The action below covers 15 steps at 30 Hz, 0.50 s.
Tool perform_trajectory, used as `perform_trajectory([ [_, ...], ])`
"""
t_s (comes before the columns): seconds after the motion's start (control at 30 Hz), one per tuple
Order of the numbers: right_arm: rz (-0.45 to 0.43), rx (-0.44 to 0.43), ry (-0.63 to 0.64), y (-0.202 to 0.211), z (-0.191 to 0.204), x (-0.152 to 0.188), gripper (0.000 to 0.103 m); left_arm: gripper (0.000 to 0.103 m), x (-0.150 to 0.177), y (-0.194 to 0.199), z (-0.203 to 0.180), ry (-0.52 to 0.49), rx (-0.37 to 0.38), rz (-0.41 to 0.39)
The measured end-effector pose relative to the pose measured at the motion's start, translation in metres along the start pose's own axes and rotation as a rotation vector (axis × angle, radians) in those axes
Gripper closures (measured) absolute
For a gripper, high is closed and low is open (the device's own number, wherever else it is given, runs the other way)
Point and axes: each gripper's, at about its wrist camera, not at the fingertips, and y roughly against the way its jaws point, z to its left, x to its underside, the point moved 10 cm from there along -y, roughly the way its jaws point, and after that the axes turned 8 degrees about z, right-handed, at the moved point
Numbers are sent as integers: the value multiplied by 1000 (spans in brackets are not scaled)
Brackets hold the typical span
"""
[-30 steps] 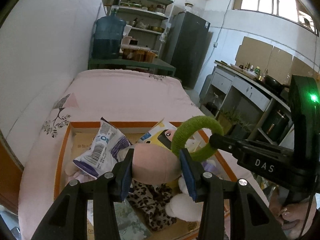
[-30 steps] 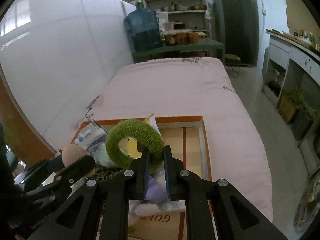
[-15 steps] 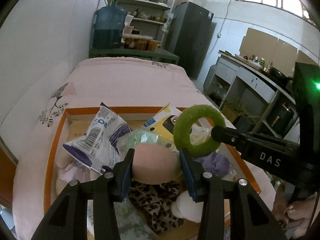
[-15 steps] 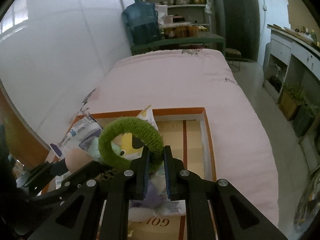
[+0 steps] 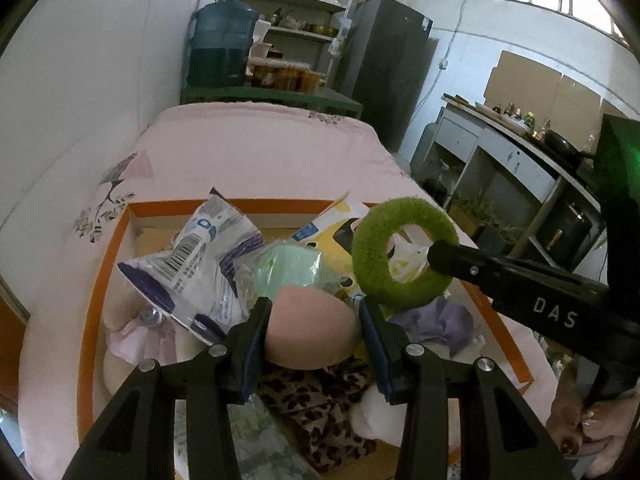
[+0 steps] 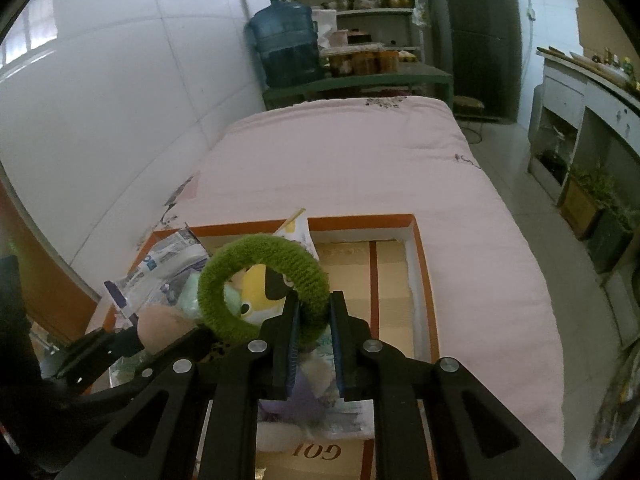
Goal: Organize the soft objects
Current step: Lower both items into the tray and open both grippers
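A fuzzy green ring (image 5: 404, 254) stands on edge in the air, pinched at its lower rim by the right tool (image 6: 314, 330). Beside it a smooth, peach-coloured egg-shaped sponge (image 5: 310, 330) sits squeezed between the pads of the left tool (image 5: 312, 338). Both hang above an orange-rimmed cardboard box (image 5: 92, 304) on the pink bed, heaped with a blue-and-white packet (image 5: 192, 264), leopard-print cloth (image 5: 320, 400) and lilac fabric (image 5: 436, 322).

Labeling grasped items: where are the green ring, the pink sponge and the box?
green ring (image 6: 224, 276): right wrist view, left side of loop.
pink sponge (image 5: 310, 326): left wrist view, middle of its front.
box (image 6: 424, 280): right wrist view, orange right wall.
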Motion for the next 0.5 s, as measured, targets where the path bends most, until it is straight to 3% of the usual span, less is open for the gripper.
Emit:
perform_trajectory([
  [0.1, 3, -9, -6, -4, 1, 1, 84, 58, 2, -7, 1, 4, 6, 35],
  [0.33, 1, -17, -9, -5, 1, 2, 78, 57, 2, -11, 4, -7, -3, 31],
  [0.5, -6, -19, -6, -4, 2, 2, 53, 54, 2, -7, 4, -4, 4, 15],
])
